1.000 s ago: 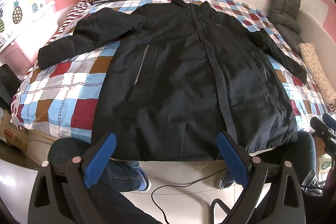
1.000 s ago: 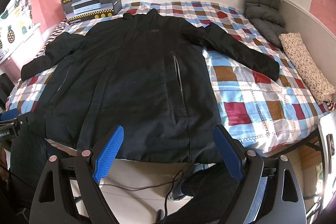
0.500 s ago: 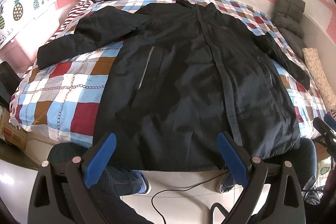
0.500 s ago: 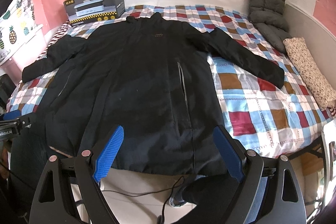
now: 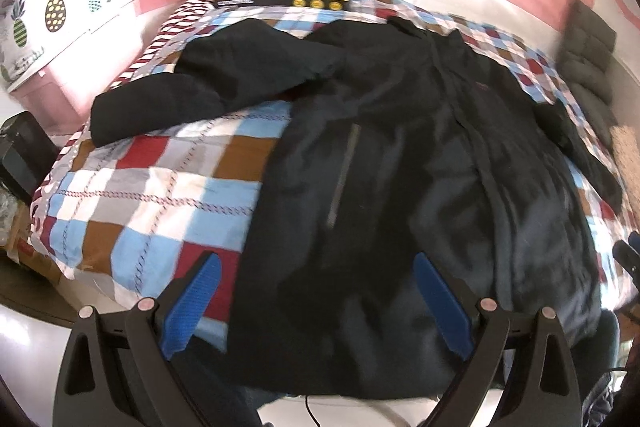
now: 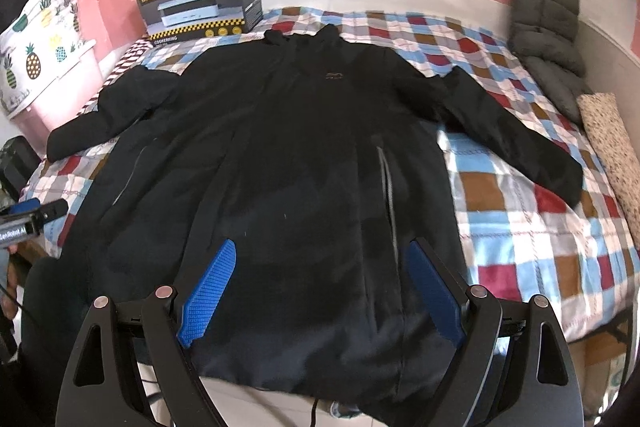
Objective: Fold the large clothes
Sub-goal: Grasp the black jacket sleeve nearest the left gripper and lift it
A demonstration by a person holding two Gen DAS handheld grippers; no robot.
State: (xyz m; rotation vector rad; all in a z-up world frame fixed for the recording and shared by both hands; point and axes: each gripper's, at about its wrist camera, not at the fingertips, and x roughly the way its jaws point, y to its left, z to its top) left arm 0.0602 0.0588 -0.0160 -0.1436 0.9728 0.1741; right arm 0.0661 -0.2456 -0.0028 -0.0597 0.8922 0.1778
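In front of me the coat [image 6: 288, 167] lies flat on the bed [image 6: 532, 239], its collar at the far side and its hem hanging over the near edge. One sleeve [image 5: 200, 87] lies out to the left on the quilt, the other sleeve [image 6: 516, 143] to the right. Behind the collar, at the far left corner against the wall, stands a box [image 6: 200, 3]. Cushions [image 6: 548, 39] lie along the right edge of the bed. My left gripper [image 5: 316, 303] and right gripper [image 6: 322, 291] are both above the hem, jaws wide apart, left one nearer the left side of the coat.
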